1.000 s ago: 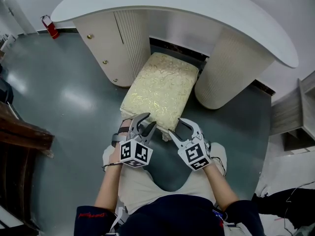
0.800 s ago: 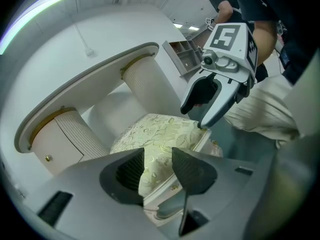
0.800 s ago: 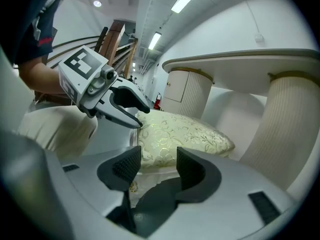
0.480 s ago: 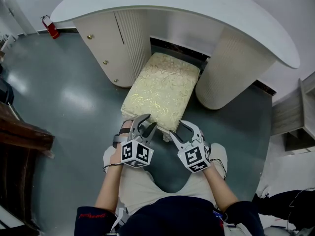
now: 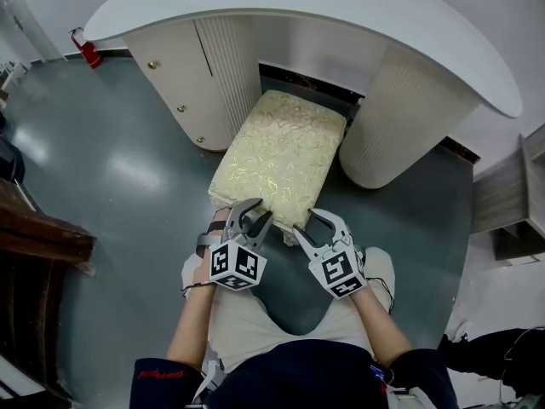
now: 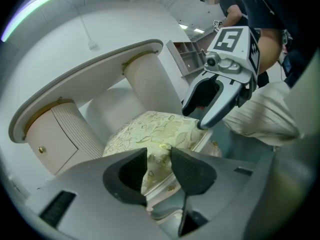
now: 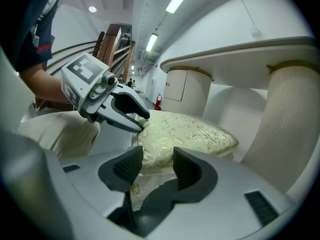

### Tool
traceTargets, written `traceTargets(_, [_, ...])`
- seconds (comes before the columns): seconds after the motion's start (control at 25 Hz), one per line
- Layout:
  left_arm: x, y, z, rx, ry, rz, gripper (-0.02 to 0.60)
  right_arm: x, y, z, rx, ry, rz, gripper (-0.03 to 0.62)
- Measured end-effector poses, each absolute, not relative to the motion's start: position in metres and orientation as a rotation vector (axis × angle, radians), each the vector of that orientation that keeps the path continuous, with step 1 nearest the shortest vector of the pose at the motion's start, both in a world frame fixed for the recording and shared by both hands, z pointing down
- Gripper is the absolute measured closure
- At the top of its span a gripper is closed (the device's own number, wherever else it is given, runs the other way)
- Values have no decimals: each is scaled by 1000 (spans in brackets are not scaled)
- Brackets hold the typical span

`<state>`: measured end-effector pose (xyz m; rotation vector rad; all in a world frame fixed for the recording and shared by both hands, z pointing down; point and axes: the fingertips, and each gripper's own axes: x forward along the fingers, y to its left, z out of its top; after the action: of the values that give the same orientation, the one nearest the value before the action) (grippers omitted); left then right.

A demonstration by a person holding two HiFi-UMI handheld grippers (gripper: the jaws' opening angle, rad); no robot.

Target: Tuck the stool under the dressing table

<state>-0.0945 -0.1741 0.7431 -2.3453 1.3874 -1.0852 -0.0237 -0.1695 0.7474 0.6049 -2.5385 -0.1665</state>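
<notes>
- Stool (image 5: 281, 156), with a cream-and-gold floral cushion, stands on the grey-green floor (image 5: 119, 173), lengthwise toward the dressing table (image 5: 341, 15).
- Its far end sits in the kneehole, between the left pedestal (image 5: 183, 75) with 3 knobs and the ribbed, rounded right pedestal (image 5: 400, 113). The near end juts out toward the person.
- Left gripper (image 5: 258, 211) is at the stool's near left corner. Its jaws are apart. The cushion edge and rim show in the gap, with the pads clear of them.
- Right gripper (image 5: 311, 222) is at the near right corner. Its jaws are wide and have just been closing a little. The stool's near rim is in line with the gap and is not gripped.
- The 2 grippers sit side by side, tilted forward and down, near each other but apart.
- Pale trousers (image 5: 255, 313) show below the grippers.
- A red fire extinguisher (image 5: 85, 47) stands by the wall, left of the table.
</notes>
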Motion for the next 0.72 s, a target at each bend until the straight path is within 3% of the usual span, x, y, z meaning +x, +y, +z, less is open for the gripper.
traceTargets(0.72, [-87, -190, 745, -2391, 1405, -1022, 420, -15, -184, 750, 699, -2532, -142, 414])
